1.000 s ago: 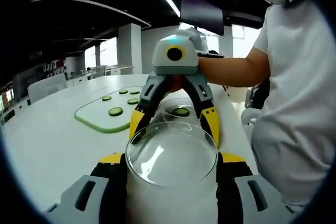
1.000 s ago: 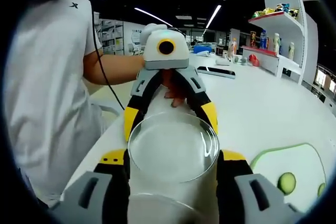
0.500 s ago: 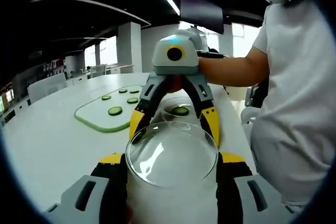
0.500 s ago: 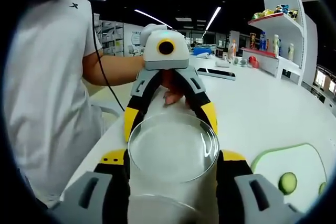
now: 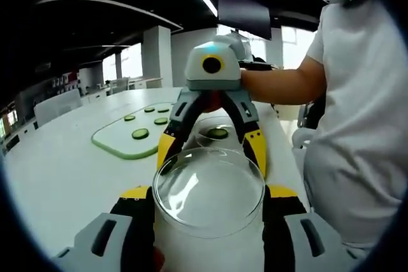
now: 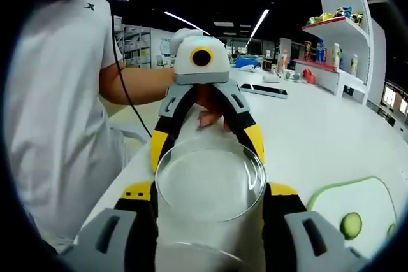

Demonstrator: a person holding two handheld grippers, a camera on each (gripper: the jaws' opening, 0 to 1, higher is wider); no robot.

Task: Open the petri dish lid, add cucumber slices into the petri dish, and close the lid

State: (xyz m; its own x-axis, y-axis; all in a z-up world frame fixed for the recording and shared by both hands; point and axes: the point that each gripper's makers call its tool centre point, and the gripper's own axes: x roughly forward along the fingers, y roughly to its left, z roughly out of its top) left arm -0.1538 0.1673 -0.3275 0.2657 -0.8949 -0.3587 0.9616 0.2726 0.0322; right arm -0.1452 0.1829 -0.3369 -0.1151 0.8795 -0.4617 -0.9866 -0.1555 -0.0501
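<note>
A round clear petri dish lid (image 5: 209,189) hangs above the white table, flanked from opposite sides by both grippers. My left gripper (image 5: 209,194) rises from the bottom of the left gripper view, its jaws against the lid's sides. Facing it, my right gripper (image 5: 211,149) closes on the lid's far edge. Beyond the lid the glass petri dish (image 5: 199,133) sits on the table with a cucumber slice (image 5: 217,133) inside. In the right gripper view the same lid (image 6: 210,179) sits between my right gripper (image 6: 209,192) and my left gripper (image 6: 207,143).
A green-rimmed white cutting board (image 5: 118,143) with several cucumber slices (image 5: 140,134) lies left of the dish; its corner (image 6: 357,199) shows in the right gripper view. A person in a white shirt (image 5: 357,125) stands at the table edge. A shelf (image 6: 338,27) with items stands far right.
Almost nothing differs. Both views drift very slightly; the lid stays held between the two grippers over the table.
</note>
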